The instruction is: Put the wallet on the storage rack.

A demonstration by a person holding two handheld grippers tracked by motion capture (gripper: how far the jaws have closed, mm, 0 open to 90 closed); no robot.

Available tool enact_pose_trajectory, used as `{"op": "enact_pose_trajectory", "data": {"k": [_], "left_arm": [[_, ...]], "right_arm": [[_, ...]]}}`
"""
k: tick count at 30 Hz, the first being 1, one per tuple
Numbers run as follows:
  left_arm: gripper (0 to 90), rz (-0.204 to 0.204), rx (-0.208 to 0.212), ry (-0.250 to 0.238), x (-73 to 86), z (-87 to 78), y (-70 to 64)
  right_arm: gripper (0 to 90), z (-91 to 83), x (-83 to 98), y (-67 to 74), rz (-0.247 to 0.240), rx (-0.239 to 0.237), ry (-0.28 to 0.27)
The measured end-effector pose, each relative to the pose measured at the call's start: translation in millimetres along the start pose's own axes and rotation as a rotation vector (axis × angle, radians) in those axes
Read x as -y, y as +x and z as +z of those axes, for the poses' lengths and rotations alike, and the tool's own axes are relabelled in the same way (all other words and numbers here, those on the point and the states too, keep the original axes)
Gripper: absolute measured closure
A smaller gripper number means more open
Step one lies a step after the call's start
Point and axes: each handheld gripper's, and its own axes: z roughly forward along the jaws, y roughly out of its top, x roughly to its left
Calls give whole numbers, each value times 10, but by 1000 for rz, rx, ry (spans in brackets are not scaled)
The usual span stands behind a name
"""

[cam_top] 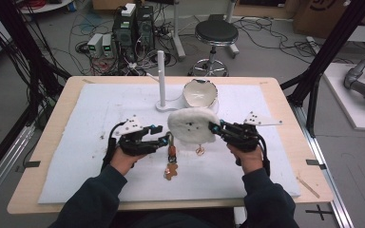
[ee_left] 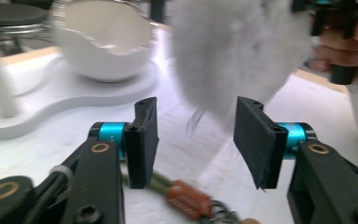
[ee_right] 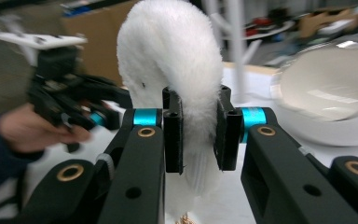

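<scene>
A white fluffy plush hangs just above the white mat between the two hands. My right gripper is shut on its right edge, and in the right gripper view the pads pinch the fur from both sides at my right gripper. My left gripper stands open at the plush's left side. In the left gripper view its jaws are apart with nothing between them, and the plush hangs just beyond the tips. An orange-brown strap with a small charm lies on the mat below, and the strap lies under the left jaws.
A white broken-egg bowl sits on a white base with an upright post behind the plush. The white mat covers the wooden table. A stool and cables stand on the floor beyond the far edge.
</scene>
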Motion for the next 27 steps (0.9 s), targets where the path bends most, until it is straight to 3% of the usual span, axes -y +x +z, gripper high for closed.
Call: {"op": "enact_pose_trajectory", "data": {"k": [4,9,13,20,27], "left_arm": [[396,-40,-77,-37,-8,-204,216],[321,-105,-152,-63,26,-382,443],[301,-144,-172,-71,60,-438,528],[248,-162,-200,-77,92,-498,620],[243,-165,-197,-78,113,-516,655]], "right_arm": [[775,-110,-147,-84,-52,62,0],[775,-122,-432,-205,-123,126,36],[775,-54,-658,-320,-165,153,53],[774,201,-1017,-450,-246,187,109],[774,487,-1332,-549,-323,219,164]]}}
